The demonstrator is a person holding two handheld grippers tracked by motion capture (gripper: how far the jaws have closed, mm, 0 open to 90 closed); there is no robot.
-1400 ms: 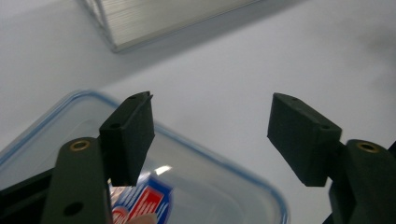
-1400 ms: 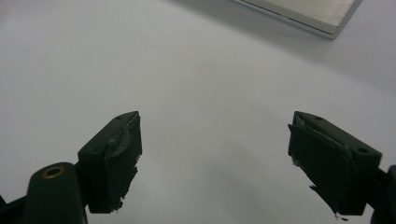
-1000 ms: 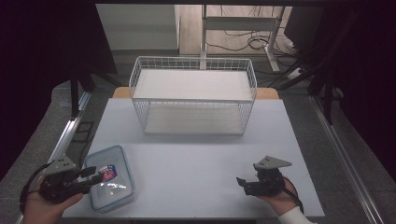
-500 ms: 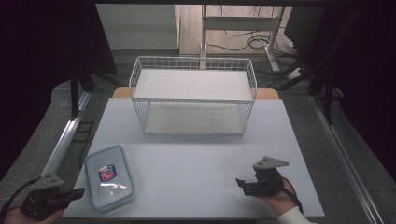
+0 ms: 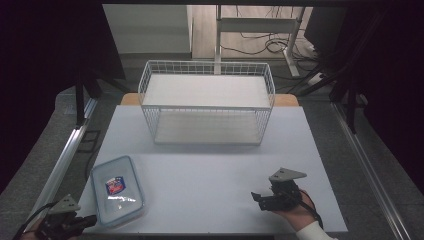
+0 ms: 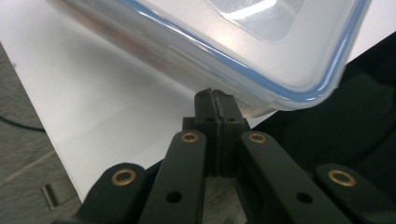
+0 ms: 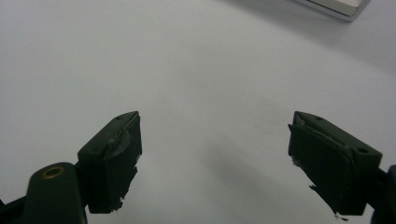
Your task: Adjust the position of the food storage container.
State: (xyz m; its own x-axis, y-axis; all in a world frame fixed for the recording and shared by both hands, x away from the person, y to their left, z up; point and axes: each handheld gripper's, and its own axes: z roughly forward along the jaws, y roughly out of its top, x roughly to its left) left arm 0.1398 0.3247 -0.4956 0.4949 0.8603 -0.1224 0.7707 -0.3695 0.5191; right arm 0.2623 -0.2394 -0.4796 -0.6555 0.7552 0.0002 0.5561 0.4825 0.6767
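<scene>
A clear plastic container with a blue-rimmed lid and a red label lies flat at the table's near left. My left gripper sits at the near-left table corner, just short of the container's near end. In the left gripper view its jaws are pressed shut with nothing between them, and the gripper points at the container's rounded corner just ahead. My right gripper rests in a hand at the near right, pointing left. Its jaws stand wide open over bare table.
A white wire basket with a shelf stands at the back middle of the white table; its corner shows at the top of the right gripper view. Dark floor and a metal rail lie left of the table.
My left gripper has drawn back from the container's left side to the near-left table corner. The container has turned slightly. The right gripper has stayed put.
</scene>
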